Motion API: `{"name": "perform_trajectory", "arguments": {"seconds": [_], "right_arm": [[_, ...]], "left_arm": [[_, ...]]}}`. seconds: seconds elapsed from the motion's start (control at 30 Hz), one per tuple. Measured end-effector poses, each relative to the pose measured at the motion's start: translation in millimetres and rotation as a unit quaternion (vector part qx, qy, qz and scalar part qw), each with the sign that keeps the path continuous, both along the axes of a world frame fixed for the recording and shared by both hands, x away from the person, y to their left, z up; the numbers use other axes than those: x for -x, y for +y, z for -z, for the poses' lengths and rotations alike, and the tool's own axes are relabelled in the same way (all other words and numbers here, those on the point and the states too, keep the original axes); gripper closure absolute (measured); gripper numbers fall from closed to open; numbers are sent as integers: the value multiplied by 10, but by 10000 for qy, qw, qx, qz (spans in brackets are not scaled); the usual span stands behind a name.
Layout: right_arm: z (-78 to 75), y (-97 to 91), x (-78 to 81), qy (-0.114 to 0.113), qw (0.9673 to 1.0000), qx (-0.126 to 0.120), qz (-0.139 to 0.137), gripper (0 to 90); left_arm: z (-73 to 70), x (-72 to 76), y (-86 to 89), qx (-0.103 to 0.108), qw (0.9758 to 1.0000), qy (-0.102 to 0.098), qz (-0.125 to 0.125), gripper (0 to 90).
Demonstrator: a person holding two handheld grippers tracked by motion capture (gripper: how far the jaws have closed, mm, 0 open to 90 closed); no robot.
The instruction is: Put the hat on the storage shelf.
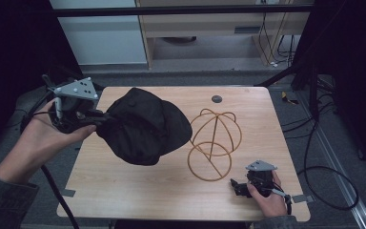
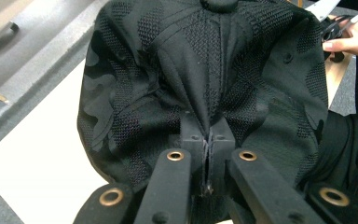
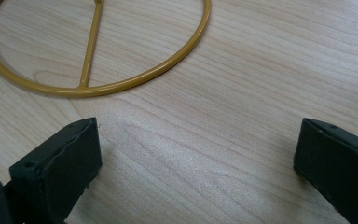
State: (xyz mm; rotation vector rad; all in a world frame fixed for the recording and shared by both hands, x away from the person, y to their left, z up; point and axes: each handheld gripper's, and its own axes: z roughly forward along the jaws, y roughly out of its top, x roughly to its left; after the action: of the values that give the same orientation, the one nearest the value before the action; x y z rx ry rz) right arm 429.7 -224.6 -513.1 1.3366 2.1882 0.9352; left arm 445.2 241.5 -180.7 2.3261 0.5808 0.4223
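A black camouflage cap point(image 1: 143, 126) hangs above the left half of the wooden table point(image 1: 138, 186). My left gripper point(image 1: 101, 116) is shut on its fabric at the cap's left side. In the left gripper view the pads point(image 2: 209, 144) pinch a fold of the cap point(image 2: 205, 79), which spreads wide in front of the jaws. A gold wire hat stand point(image 1: 214, 143) sits on the table right of centre. My right gripper point(image 1: 235, 185) rests near the front right corner, open, with bare wood between its fingers point(image 3: 60, 163), just short of the stand's round base point(image 3: 98, 86).
A small dark round disc point(image 1: 216, 99) lies near the table's far edge. Black cables trail on the floor at the right point(image 1: 324, 181). A light cabinet point(image 1: 205, 24) stands behind the table. Tape tabs mark the front corners point(image 1: 68, 192).
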Motion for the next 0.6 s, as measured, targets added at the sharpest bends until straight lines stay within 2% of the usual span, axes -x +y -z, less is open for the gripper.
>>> {"name": "perform_trajectory", "arguments": {"seconds": [0.3,0.6], "right_arm": [[0,0,-2,3,10000,16,7,8],[1,-1,-4,-10,10000,17,-8,8]], "left_arm": [[-258,61,45,186,9996,-214,6,881],[-395,76,-136,322,9986,-367,178,881]]}}
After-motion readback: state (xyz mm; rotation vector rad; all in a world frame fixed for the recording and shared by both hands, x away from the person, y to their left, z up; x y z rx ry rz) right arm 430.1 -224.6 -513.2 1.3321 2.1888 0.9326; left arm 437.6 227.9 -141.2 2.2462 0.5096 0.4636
